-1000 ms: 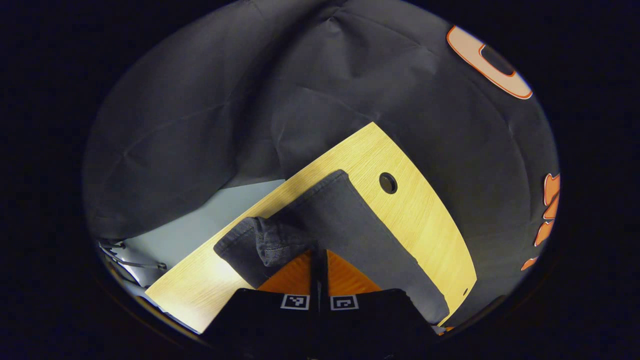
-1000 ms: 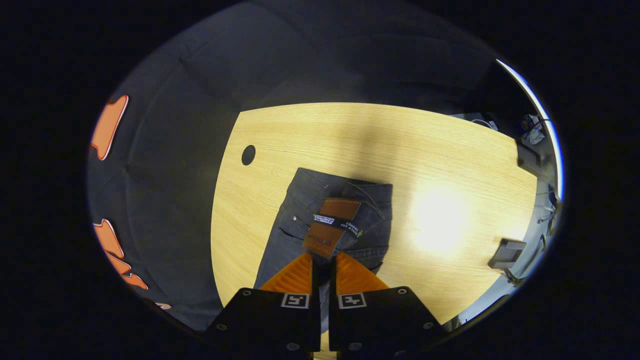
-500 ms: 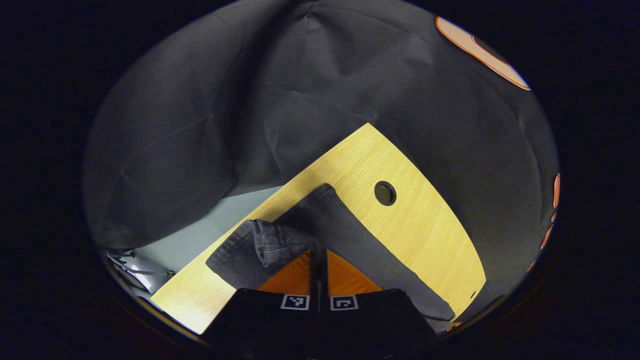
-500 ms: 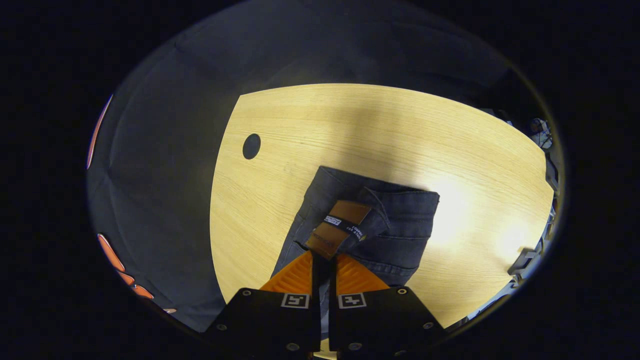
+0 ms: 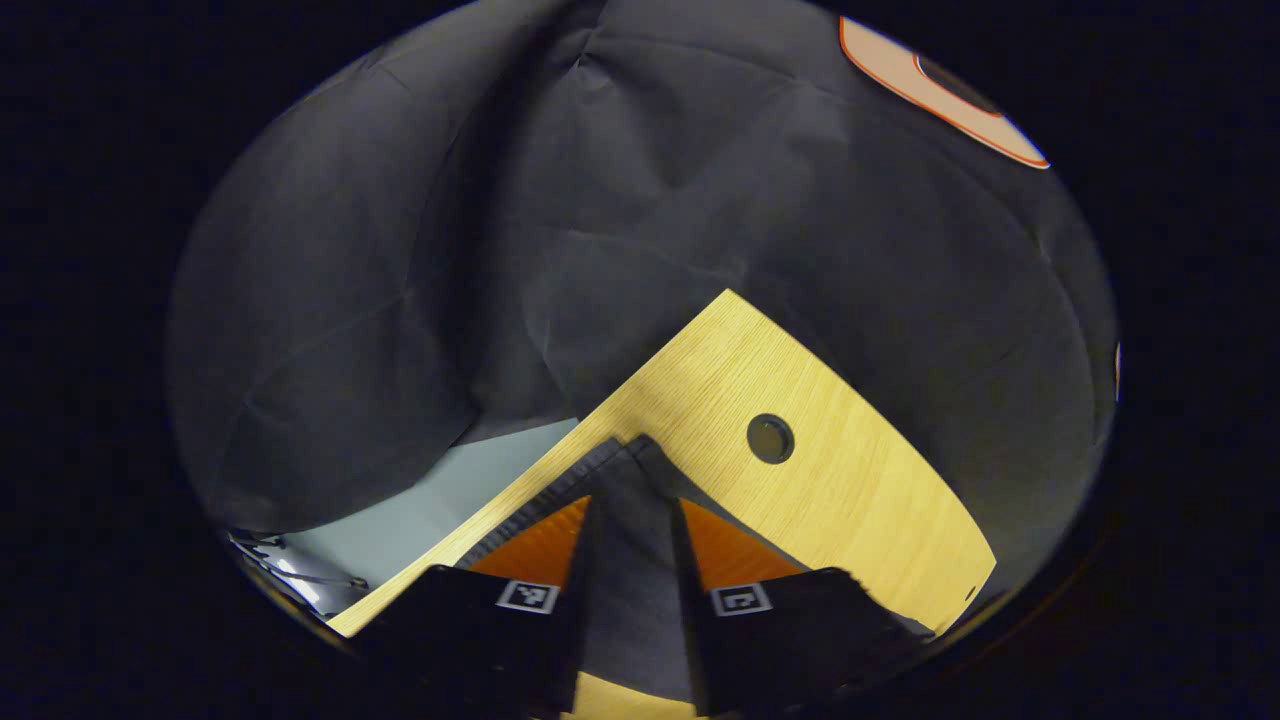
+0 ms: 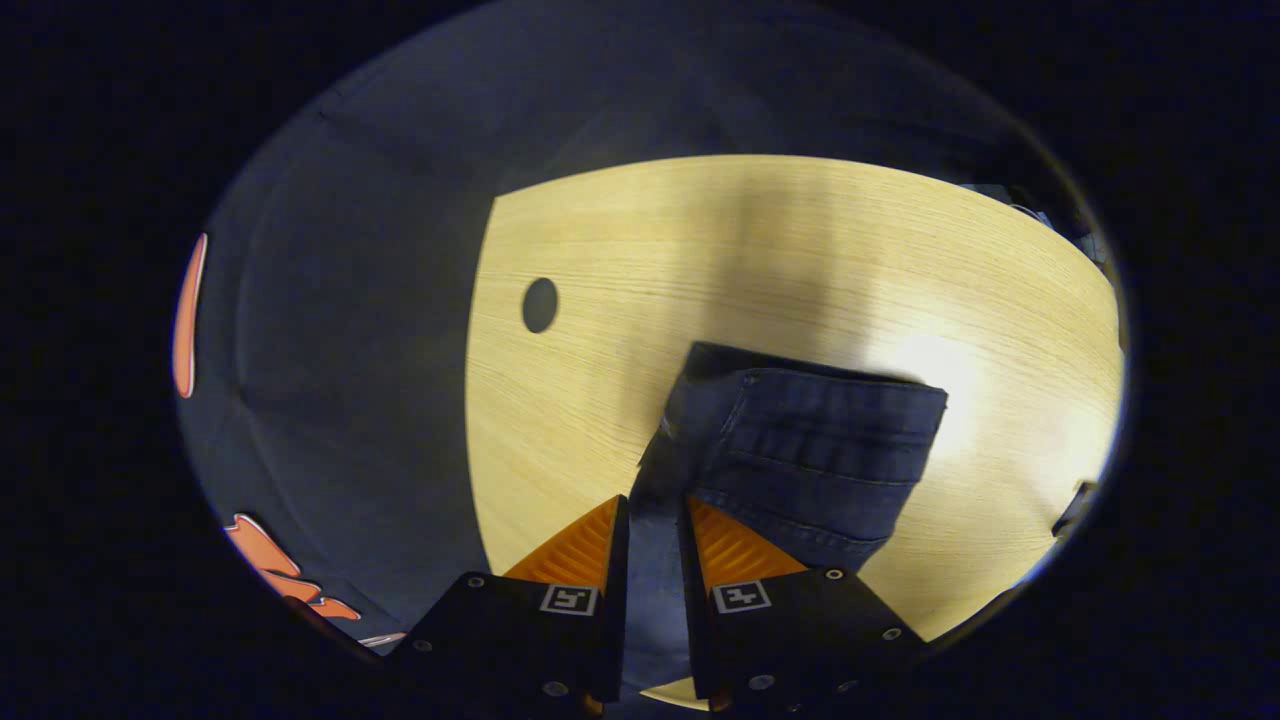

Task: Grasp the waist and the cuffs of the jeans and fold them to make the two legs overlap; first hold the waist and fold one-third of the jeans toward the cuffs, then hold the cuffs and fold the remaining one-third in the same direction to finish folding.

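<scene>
A: Left gripper [image 5: 630,545] jaws parted, a band of dark denim between the fingers. I cannot tell whether they press it or have let go. This end of the jeans [image 5: 630,480] lies at the table's edge.

B: Right gripper [image 6: 655,540] reads much the same: jaws a little apart, cloth in the gap, grip unclear. The waist [image 6: 820,450] lies on the table just past its fingers.

A: Risks?

B: If either fingertip snags the cloth on pulling away, the top layer could drag and the legs would no longer lie one over the other. On the left, the cloth sits so near the edge that a tug might slide it off.

A: And the waist end looks bunched near the right fingers. A fold made over that lump would likely come out crooked.

B: Surface: pale wood-grain table [image 6: 780,240], smooth, so denim probably slides easily. One round cable hole [image 6: 540,305], apart from the jeans.

A: Room: black cloth wall [image 5: 600,200] hangs close behind the table. Pale floor [image 5: 420,505] below the edge.
</scene>
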